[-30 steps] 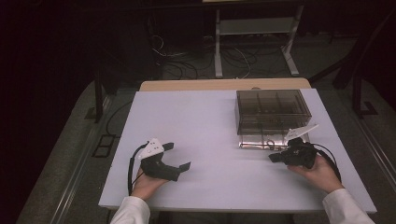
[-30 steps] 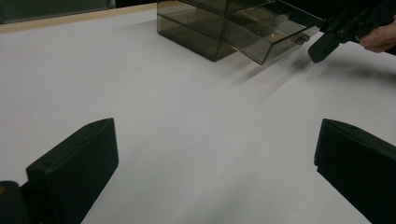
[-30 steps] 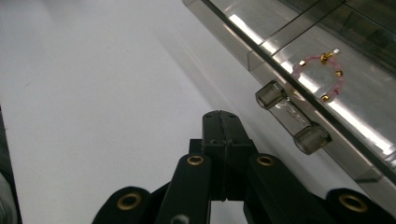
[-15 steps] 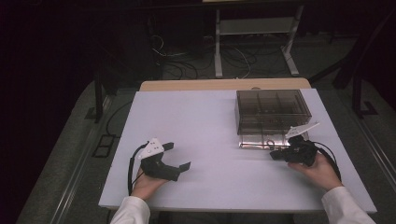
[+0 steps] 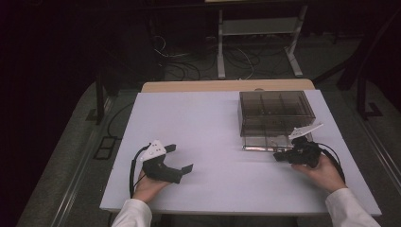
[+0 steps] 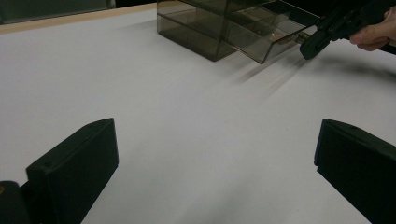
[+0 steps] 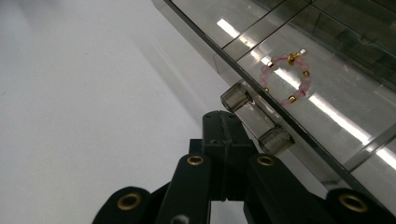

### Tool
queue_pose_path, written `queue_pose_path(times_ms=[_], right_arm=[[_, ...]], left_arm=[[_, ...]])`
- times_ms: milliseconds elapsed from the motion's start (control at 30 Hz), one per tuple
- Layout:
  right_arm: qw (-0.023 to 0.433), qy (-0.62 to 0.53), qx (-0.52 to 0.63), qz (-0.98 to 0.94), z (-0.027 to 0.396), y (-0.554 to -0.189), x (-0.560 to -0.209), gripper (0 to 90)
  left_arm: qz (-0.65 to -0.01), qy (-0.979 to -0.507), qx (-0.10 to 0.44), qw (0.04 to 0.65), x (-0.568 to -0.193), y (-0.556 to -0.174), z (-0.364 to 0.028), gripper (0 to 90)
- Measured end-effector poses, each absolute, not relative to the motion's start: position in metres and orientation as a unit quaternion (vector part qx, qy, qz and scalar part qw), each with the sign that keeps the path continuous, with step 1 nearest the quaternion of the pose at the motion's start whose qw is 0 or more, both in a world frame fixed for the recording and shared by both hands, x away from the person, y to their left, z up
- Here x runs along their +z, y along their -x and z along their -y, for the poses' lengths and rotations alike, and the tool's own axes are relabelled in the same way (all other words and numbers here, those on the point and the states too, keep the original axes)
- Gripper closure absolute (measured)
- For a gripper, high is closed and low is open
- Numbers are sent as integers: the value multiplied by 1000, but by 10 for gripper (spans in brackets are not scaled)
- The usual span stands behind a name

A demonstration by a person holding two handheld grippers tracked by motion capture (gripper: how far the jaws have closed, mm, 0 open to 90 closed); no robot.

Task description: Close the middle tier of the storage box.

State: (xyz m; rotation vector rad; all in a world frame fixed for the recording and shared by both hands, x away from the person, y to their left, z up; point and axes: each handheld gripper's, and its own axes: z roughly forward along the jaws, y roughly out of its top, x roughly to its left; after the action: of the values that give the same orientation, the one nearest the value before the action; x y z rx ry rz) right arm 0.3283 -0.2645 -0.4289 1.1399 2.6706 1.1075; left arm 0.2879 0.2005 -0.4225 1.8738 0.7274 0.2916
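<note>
Drawer handle (image 7: 256,122) of the smoky organiser (image 5: 273,111) sits pinched in the right tongs (image 7: 224,133) (a beaded ring (image 7: 286,78) inside), apparently for sliding, while the left tongs (image 5: 179,158) rest spread on the bench (image 5: 203,123).

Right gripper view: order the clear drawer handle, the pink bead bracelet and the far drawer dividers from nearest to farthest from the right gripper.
1. Clear plastic drawer handle, right at the shut tips of the right gripper.
2. Pink and gold bead bracelet, inside the smoky drawer beyond the handle.
3. Drawer dividers, farthest, toward the top right.
</note>
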Motion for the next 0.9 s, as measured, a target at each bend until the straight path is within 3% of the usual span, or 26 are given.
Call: queue_pose_path(times_ms=[900], right_arm=[[14,-378,362,-852,270,-336,-431,889]], left_arm=[[-304,-785,122,526,-423,-288,-200,0]])
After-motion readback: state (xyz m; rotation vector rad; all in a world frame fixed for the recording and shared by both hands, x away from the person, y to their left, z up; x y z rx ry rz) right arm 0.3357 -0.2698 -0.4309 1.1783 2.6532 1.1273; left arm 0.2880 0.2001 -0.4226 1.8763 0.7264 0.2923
